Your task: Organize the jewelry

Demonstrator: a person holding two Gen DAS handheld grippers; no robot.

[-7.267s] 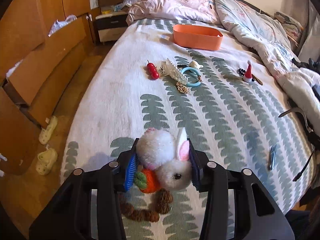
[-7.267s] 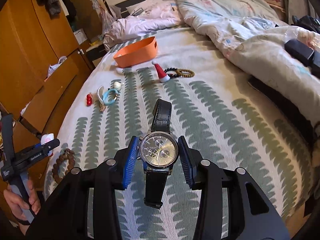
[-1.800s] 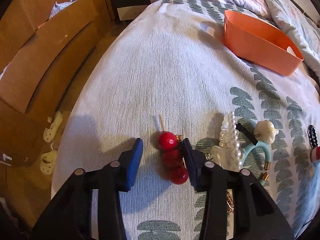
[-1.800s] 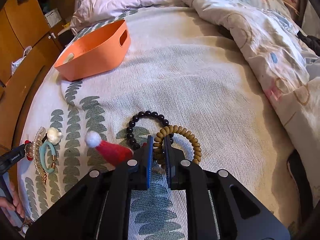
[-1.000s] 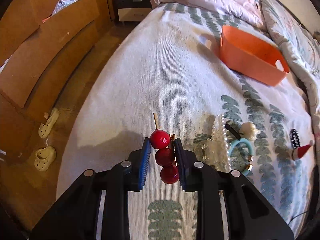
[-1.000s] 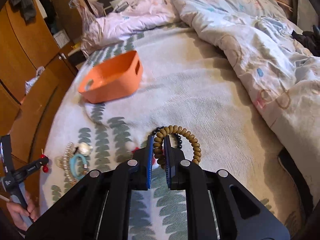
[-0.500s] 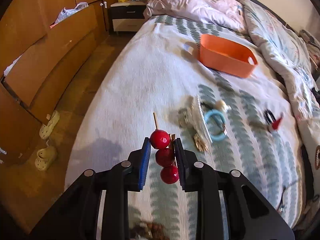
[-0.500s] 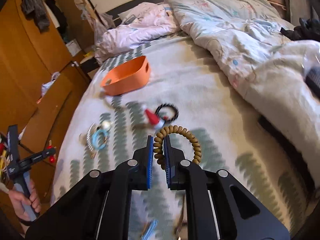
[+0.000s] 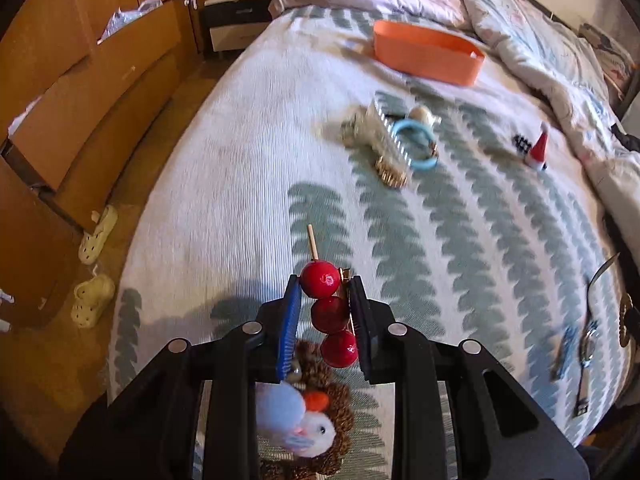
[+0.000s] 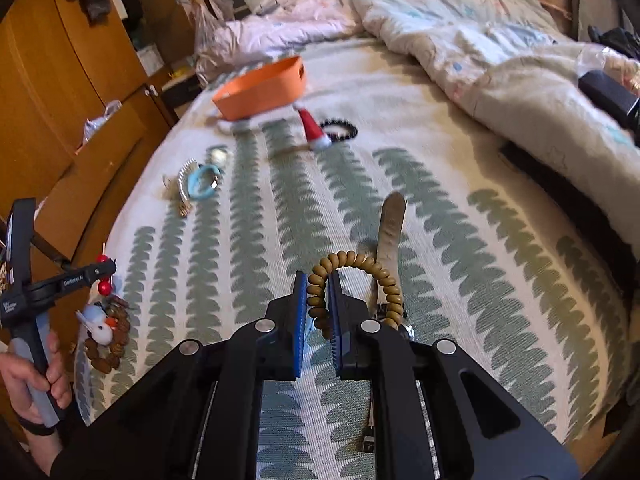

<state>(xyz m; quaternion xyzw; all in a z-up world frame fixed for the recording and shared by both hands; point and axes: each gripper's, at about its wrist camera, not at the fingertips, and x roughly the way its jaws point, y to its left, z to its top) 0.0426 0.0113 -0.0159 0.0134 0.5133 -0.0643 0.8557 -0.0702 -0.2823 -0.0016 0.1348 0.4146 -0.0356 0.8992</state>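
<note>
My left gripper (image 9: 323, 300) is shut on a red ball hairpin (image 9: 329, 314) with three red balls on a stick, held above the bed's near left corner. Below it lie a white bunny hair tie (image 9: 298, 424) and a brown bead bracelet (image 9: 332, 400). My right gripper (image 10: 319, 300) is shut on a tan bead bracelet (image 10: 356, 276), held above a watch (image 10: 390, 232) that lies on the bedspread. The left gripper with the hairpin also shows in the right wrist view (image 10: 102, 276). An orange basket (image 9: 426, 56) stands far up the bed.
A pearl clip and blue bracelet cluster (image 9: 400, 140) and a Santa hat clip (image 9: 538, 152) with black beads lie mid-bed. A rumpled duvet (image 10: 500, 48) covers the right side. Wooden drawers (image 9: 80, 92) and slippers (image 9: 94, 264) are left of the bed.
Both grippers have pulled back toward the bed's near end, carrying the hairpin and the tan bracelet. The bunny hair tie and the watch have come into view beneath them.
</note>
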